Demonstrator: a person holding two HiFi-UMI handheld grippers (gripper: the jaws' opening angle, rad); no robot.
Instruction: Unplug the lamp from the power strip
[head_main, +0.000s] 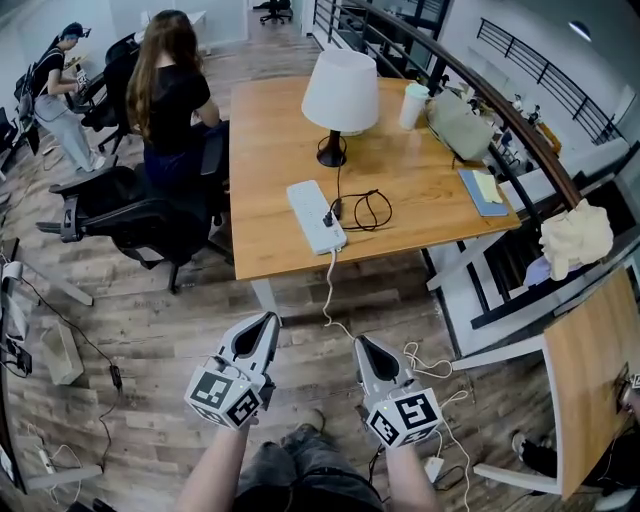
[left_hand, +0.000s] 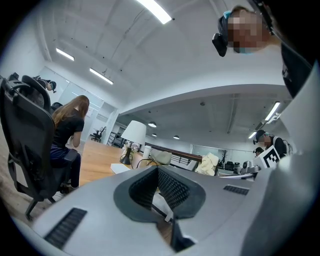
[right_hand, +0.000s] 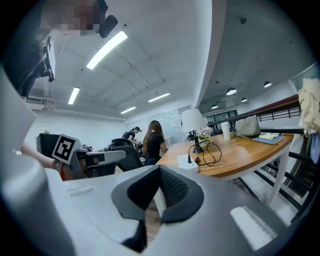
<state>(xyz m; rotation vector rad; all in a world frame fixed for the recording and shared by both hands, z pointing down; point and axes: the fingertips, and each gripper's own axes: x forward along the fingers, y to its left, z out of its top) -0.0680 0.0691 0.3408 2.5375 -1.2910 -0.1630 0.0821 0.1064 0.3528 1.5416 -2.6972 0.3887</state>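
A white-shaded lamp (head_main: 340, 95) with a black base stands on the wooden table (head_main: 270, 140). Its black cord (head_main: 366, 208) lies coiled and ends in a plug (head_main: 328, 216) seated in the white power strip (head_main: 316, 215) near the table's front edge. Both grippers hang over the floor, well short of the table. My left gripper (head_main: 268, 318) and my right gripper (head_main: 360, 342) are shut with nothing in them. The right gripper view shows the lamp (right_hand: 193, 120) and the strip (right_hand: 187, 162) ahead past the shut jaws. In the left gripper view the lamp (left_hand: 134, 134) is far off.
A person (head_main: 168, 90) sits in a black chair (head_main: 140, 215) at the table's left side. A cup (head_main: 412, 105), a grey bag (head_main: 458, 125) and a notebook (head_main: 484, 191) lie at the far right. The strip's white cable (head_main: 329, 290) drops to the floor between the grippers. Another table (head_main: 592, 370) stands at right.
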